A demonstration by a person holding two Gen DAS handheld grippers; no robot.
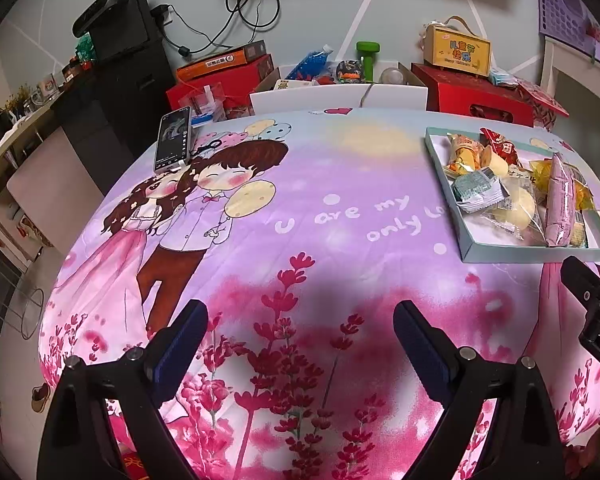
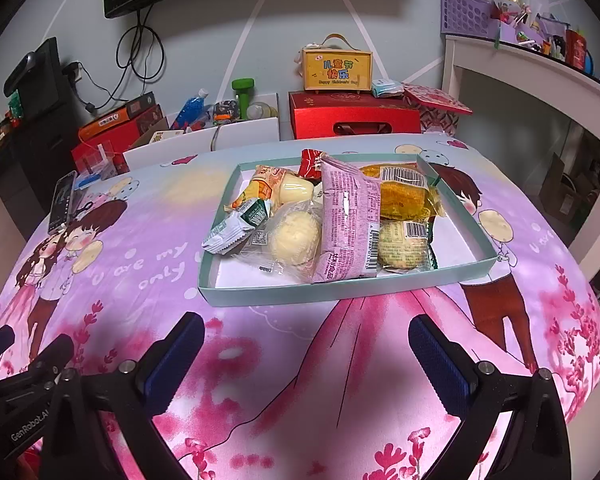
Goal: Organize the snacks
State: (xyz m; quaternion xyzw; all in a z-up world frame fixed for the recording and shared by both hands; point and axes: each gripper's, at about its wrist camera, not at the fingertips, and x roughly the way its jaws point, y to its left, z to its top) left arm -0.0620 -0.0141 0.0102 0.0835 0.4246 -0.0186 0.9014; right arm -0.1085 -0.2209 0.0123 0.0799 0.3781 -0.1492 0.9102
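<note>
A shallow pale-green box tray (image 2: pixel 332 290) lies on the cartoon-printed tablecloth and holds several wrapped snacks. Among them are a long purple packet (image 2: pixel 346 220), a yellow packet (image 2: pixel 404 196), a clear-wrapped round bun (image 2: pixel 296 238), a green-white sachet (image 2: pixel 236 228) and a red packet (image 2: pixel 310 162). The tray also shows at the right of the left wrist view (image 1: pixel 540 254), with the purple packet (image 1: pixel 560 200). My right gripper (image 2: pixel 306 344) is open and empty, just short of the tray's near wall. My left gripper (image 1: pixel 300 328) is open and empty over bare cloth, left of the tray.
A phone (image 1: pixel 173 139) lies at the table's far left edge. Behind the table stand red gift boxes (image 2: pixel 354 114), a yellow carry box (image 2: pixel 336 66), white open boxes (image 1: pixel 338 96) of toys and a black cabinet (image 1: pixel 132 80). A white shelf unit (image 2: pixel 540 80) is on the right.
</note>
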